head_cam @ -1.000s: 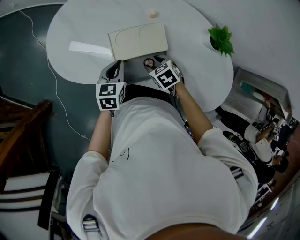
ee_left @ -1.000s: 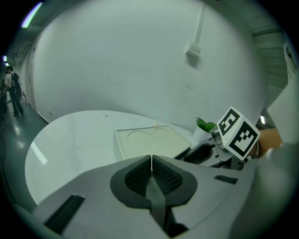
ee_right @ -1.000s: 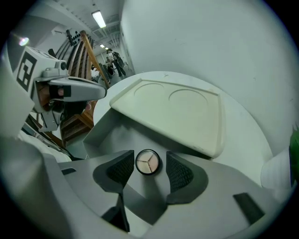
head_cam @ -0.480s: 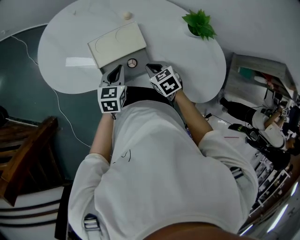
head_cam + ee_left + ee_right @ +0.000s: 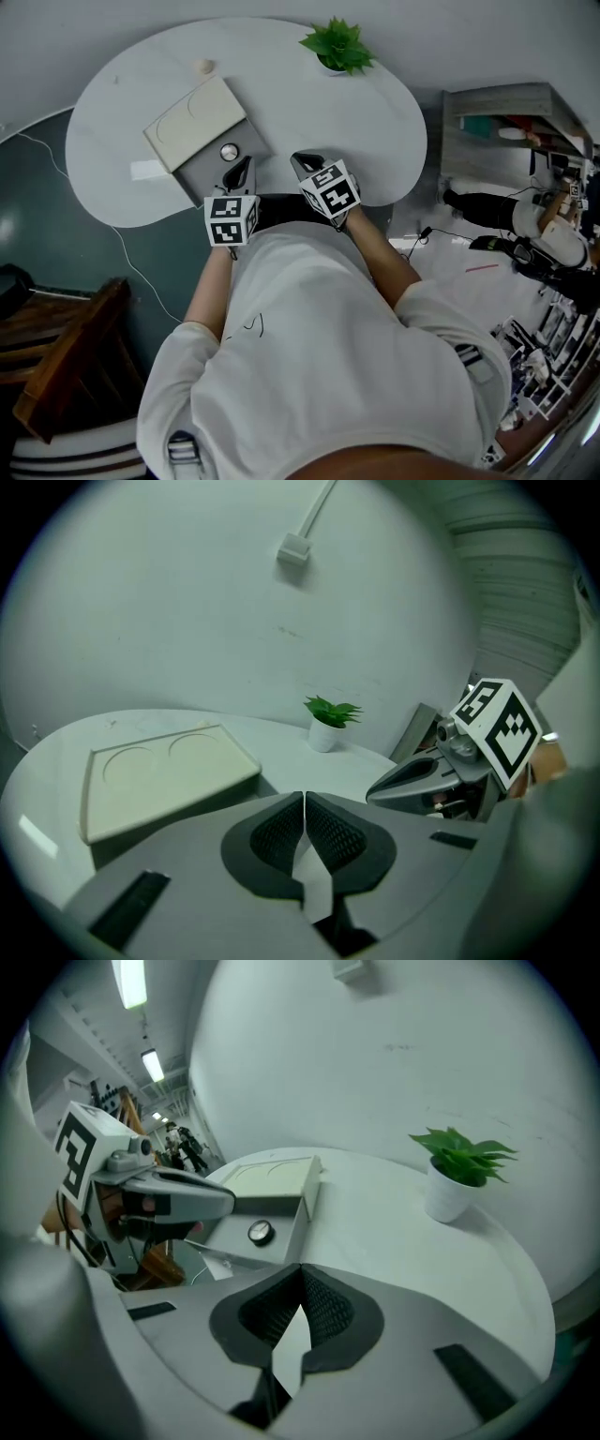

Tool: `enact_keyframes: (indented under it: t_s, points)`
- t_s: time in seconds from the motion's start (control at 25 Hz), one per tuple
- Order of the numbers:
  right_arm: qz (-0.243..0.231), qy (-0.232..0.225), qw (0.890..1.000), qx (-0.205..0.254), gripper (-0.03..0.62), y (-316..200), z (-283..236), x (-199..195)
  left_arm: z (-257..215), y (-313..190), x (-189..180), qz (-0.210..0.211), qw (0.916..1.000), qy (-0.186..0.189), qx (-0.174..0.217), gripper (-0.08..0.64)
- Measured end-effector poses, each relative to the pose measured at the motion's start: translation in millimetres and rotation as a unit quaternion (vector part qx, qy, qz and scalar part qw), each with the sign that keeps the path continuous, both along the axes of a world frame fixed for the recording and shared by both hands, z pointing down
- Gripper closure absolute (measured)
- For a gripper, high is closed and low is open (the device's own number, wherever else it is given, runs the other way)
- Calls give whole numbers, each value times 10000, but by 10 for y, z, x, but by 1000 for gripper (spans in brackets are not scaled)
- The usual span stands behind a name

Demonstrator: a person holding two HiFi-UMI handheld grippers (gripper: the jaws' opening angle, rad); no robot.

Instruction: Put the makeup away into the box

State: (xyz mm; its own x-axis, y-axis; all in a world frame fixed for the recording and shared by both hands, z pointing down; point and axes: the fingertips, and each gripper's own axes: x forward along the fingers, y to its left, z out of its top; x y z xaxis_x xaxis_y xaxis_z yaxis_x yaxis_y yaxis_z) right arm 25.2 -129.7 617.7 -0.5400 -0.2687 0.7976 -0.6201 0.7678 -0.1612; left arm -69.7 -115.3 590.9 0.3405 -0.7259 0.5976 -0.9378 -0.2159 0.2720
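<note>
The right tool (image 5: 302,1275) is closed, empty. Ahead-left, a round compact (image 5: 261,1233) lies in the open box (image 5: 274,1177). Ahead-right stands a plant (image 5: 459,1177).

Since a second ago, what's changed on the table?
The right gripper has drawn back from the compact, left lying in the open drawer, and its jaws are shut, empty. The left gripper drew back too, shut. The box stays put.

Table with a box, a plant and two grippers, seen from above

A table (image 5: 375,122) is spread across the upper half of the head view. A box (image 5: 195,120) is set on its left part, and a tray (image 5: 199,178) juts from the box toward lower right. A compact (image 5: 229,152) is laid in that tray. A plant (image 5: 339,45) is placed at the top edge. The left gripper (image 5: 243,166) and right gripper (image 5: 302,159) are held side by side at the table's lower edge.
</note>
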Motion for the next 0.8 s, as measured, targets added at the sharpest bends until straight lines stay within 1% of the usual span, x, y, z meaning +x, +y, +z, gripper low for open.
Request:
enact_keyframes:
  t_s: [0.08,0.16,0.32,0.44,0.6,0.8]
  points:
    - [366,-234,9989,175,595,-85,-124,131,-53,-41,141,87,9999,2,76,535]
    - [664,-388,9959,485,595,-205,-284,250,-151,-122,232,92,9997,-21,206,535]
    - [923,-505,9855,1329,595,-480,-696,389,-502,-361,343,82,9980,19,630,535]
    - [1098,-780,9759,1715,595,-637,-1023,409,-860,-525,383,70,9944,65,1055,535]
    - [1240,-1174,9603,2208,595,-800,-1523,382,-1369,-675,372,-38,9856,29,1692,535]
    - [1320,-1626,9328,2933,595,-884,-2267,373,-1954,-748,310,-103,9720,-88,2347,535]
